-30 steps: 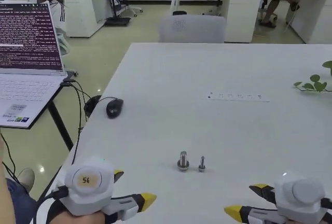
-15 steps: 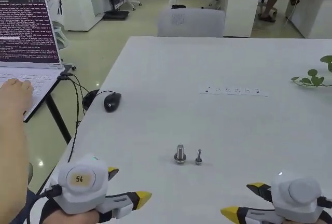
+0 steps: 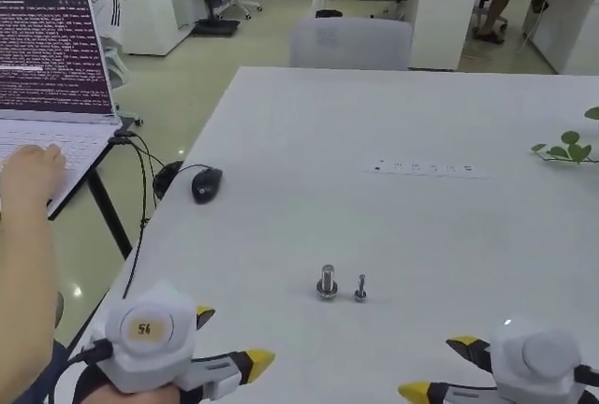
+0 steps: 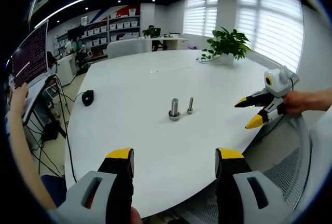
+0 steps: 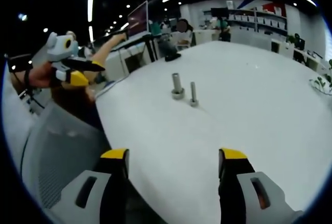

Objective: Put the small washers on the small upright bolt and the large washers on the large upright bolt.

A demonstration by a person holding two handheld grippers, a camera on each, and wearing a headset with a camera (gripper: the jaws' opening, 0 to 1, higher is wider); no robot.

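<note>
Two bolts stand upright in the near middle of the white table (image 3: 393, 114). The large bolt (image 3: 327, 282) (image 4: 174, 109) (image 5: 177, 86) has a ring-like base; whether that is a washer I cannot tell. The small bolt (image 3: 360, 288) (image 4: 190, 106) (image 5: 193, 94) stands just to its right. My left gripper (image 3: 232, 337) (image 4: 175, 155) hovers open at the table's near-left edge, nothing between its yellow tips. My right gripper (image 3: 435, 367) (image 5: 174, 154) is open and empty at the near right. Each gripper is short of the bolts. I see no loose washers.
A black mouse (image 3: 207, 183) with its cable lies at the table's left edge. A laptop (image 3: 47, 77) sits on a stand to the left, with a person's hand (image 3: 33, 165) on its keyboard. A plant (image 3: 571, 147) is far right, a grey chair (image 3: 351, 44) behind the table.
A person's arm has come in at the left and rests a hand on the laptop keyboard. The head camera shifted slightly; both grippers and the bolts stay put.
</note>
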